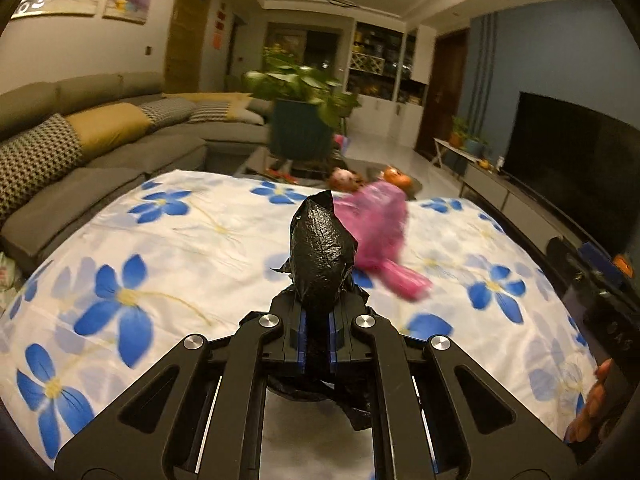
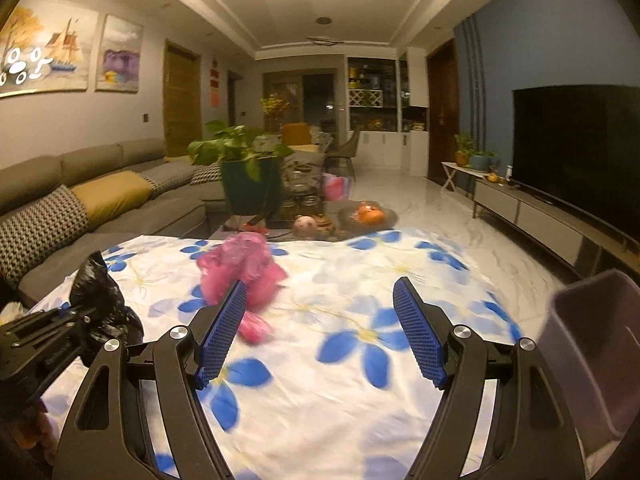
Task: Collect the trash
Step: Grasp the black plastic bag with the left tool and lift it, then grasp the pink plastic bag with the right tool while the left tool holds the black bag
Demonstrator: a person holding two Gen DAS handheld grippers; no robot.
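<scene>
Left tongs (image 1: 318, 320) are pinching the black bag (image 1: 320, 256) while the right tongs (image 2: 320, 332) sit spread, so the pink bag (image 2: 240, 268) at 11 o'clock on the table (image 2: 320, 408) could slide away if nudged.

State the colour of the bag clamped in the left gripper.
Black; the bag shows best in the left wrist view.

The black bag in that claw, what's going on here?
A person is collecting trash with two hand-held tools. The left claw is shut on a crumpled black bag, held above the flowered cloth. The right claw is open and empty, facing a pink bag that lies on the cloth. A purple bin stands at the right edge.
</scene>
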